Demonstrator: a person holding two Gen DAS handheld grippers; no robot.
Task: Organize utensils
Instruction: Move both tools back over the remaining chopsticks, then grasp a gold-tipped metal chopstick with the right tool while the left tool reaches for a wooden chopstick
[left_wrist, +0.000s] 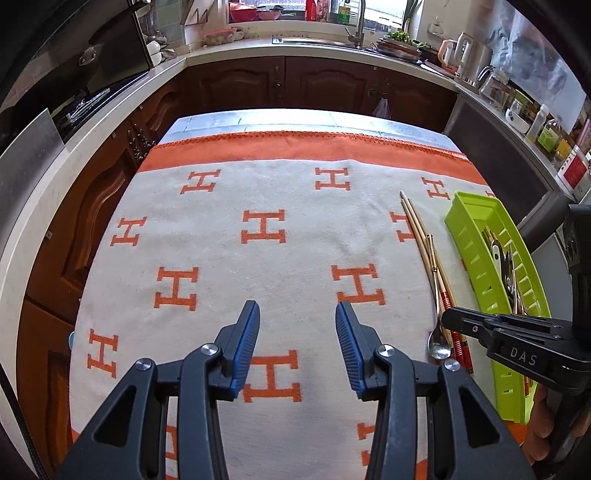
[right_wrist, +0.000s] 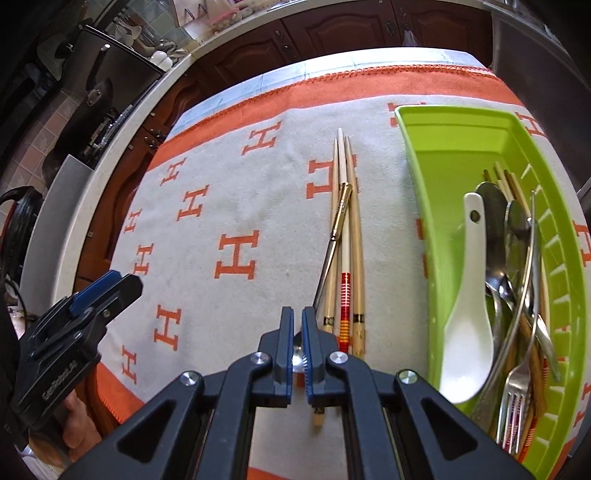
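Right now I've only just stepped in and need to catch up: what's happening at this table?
A person holding two grippers is sorting utensils into a green tray. The tray already holds a white spoon, metal spoons and a fork. The right gripper, jaws shut, sits over the bowl of a gold-handled spoon lying with some chopsticks on the patterned cloth. The left gripper is open over bare cloth, holding nothing.

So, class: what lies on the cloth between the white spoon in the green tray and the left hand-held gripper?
Chopsticks and a gold-handled spoon, side by side, clearest in the right wrist view.
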